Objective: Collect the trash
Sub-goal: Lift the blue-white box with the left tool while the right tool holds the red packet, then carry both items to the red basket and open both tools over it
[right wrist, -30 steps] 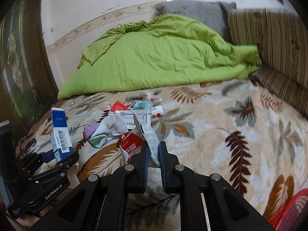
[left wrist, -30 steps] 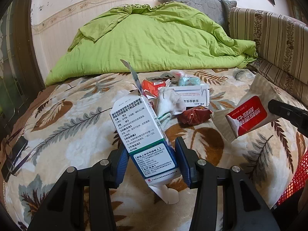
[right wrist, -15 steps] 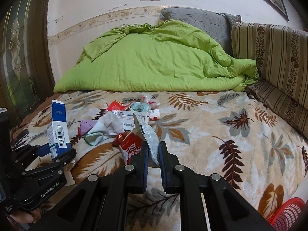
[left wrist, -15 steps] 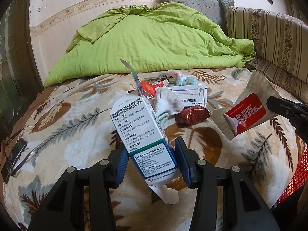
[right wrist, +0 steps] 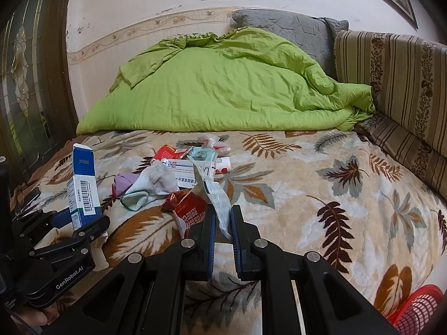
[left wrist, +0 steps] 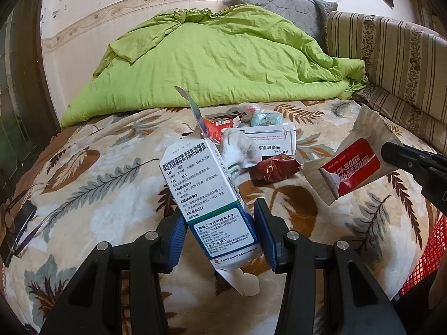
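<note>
My left gripper (left wrist: 220,231) is shut on a white and blue medicine box (left wrist: 208,192), held tilted above the bed with its top flap open. The same box (right wrist: 82,187) shows at the left of the right wrist view. My right gripper (right wrist: 222,223) is shut on a red and white wet-wipe packet (right wrist: 215,203); that packet (left wrist: 350,167) hangs at the right of the left wrist view. On the leaf-patterned blanket (right wrist: 307,189) lies a pile: a white sock (right wrist: 157,180), a long white box (right wrist: 185,171), a red crumpled wrapper (left wrist: 275,169), a red carton (left wrist: 218,127), a teal packet (left wrist: 265,118).
A red mesh basket (right wrist: 416,311) stands below the bed's near right corner. A green quilt (right wrist: 223,92) is heaped at the back, with a grey pillow (right wrist: 285,26) behind it. A striped cushion back (right wrist: 396,72) runs along the right. Eyeglasses (left wrist: 21,223) lie at the bed's left edge.
Both grippers have drawn back and risen a little from the bed, each still holding its item. The pile on the blanket has not moved.
</note>
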Demonstrator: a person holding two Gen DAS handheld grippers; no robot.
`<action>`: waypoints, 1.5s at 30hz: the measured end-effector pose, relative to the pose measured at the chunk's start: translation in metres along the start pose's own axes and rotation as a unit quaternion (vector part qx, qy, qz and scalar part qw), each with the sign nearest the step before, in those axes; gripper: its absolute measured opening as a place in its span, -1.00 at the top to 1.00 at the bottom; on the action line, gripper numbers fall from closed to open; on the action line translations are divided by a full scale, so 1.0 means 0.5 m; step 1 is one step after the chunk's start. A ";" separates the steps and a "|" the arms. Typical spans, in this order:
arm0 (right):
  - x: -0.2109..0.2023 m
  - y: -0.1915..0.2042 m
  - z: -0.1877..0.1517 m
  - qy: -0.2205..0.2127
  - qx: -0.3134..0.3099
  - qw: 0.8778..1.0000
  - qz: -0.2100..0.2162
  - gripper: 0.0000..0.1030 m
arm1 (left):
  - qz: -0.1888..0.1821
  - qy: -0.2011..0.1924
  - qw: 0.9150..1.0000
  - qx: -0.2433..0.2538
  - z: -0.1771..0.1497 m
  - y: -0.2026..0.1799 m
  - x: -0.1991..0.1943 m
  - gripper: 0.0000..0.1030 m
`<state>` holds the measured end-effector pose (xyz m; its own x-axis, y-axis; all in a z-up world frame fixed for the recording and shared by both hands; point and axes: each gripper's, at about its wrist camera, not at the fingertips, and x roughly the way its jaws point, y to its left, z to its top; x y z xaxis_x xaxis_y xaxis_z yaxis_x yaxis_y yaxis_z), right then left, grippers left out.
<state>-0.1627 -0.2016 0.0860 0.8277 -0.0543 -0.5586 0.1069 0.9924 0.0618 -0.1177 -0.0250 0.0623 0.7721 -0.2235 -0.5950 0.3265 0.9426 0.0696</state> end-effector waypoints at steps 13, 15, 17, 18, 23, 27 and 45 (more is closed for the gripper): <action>-0.159 -0.097 0.047 -0.030 0.065 0.997 -0.006 0.77 | -0.074 -0.025 0.996 0.044 0.021 -0.071 -0.076 0.11; -0.208 -0.128 0.039 -0.037 0.073 0.997 -0.014 0.77 | -0.099 -0.025 0.993 0.051 0.026 -0.096 -0.093 0.11; -0.255 -0.163 0.024 -0.039 0.079 0.996 -0.029 0.77 | -0.135 -0.018 0.989 0.063 0.035 -0.130 -0.111 0.11; -0.271 -0.179 0.016 -0.038 0.082 0.995 -0.036 0.77 | -0.158 -0.016 0.985 0.071 0.041 -0.155 -0.124 0.11; -0.371 -0.303 -0.055 -0.011 0.107 0.987 -0.116 0.77 | -0.260 -0.006 0.959 0.115 0.063 -0.283 -0.174 0.11; -0.436 -0.400 -0.124 0.019 0.146 0.973 -0.175 0.77 | -0.332 0.020 0.930 0.154 0.063 -0.407 -0.196 0.11; -0.436 -0.507 -0.195 0.065 0.204 0.950 -0.226 0.03 | -0.386 0.095 0.901 0.172 0.028 -0.591 -0.173 -0.25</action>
<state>-0.4239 -0.4304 0.1115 0.5750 -0.4241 -0.6997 0.6614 0.7443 0.0924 -0.2733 -0.2876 0.1043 0.1461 -0.7028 -0.6962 0.9014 0.3846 -0.1990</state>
